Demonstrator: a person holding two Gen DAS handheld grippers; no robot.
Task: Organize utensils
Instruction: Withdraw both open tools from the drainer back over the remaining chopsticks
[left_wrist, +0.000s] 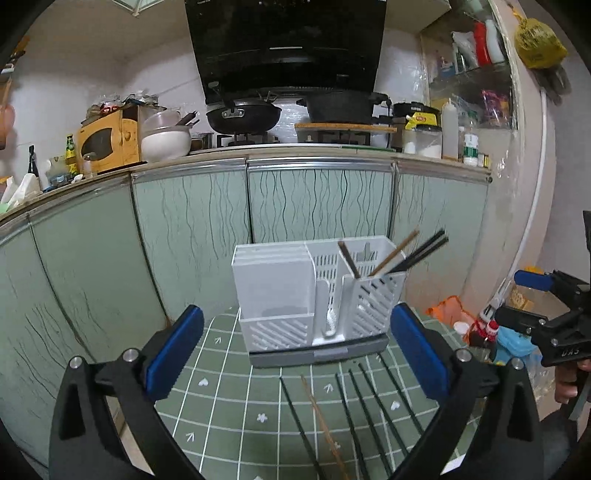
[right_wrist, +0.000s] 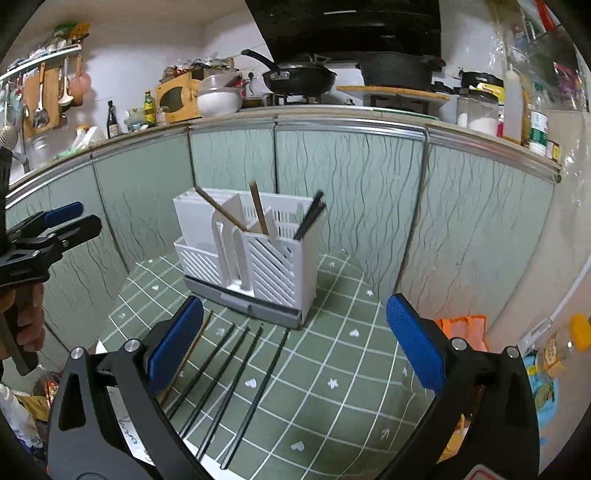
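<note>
White slotted utensil holder: centre of the left wrist frame, upright on a green grid-patterned mat, grey drip tray beneath. In its right-hand compartment: two brown chopsticks and a pair of black chopsticks, leaning right, tips projecting above the rim.

Loose chopsticks on mat, lower centre of the left wrist frame, just in front of the holder: one brown chopstick; black chopsticks lying roughly parallel on both sides of it. Same group in lower left of the right wrist frame.

Left gripper: blue-padded jaws spread wide, nothing between them, pads apart from the holder and the loose sticks.

Right gripper: jaws wide apart, empty, above the mat; also at right edge of the left wrist frame, held by a hand.

Background, upper frame: green-fronted cabinets, black wok on stove.
</note>
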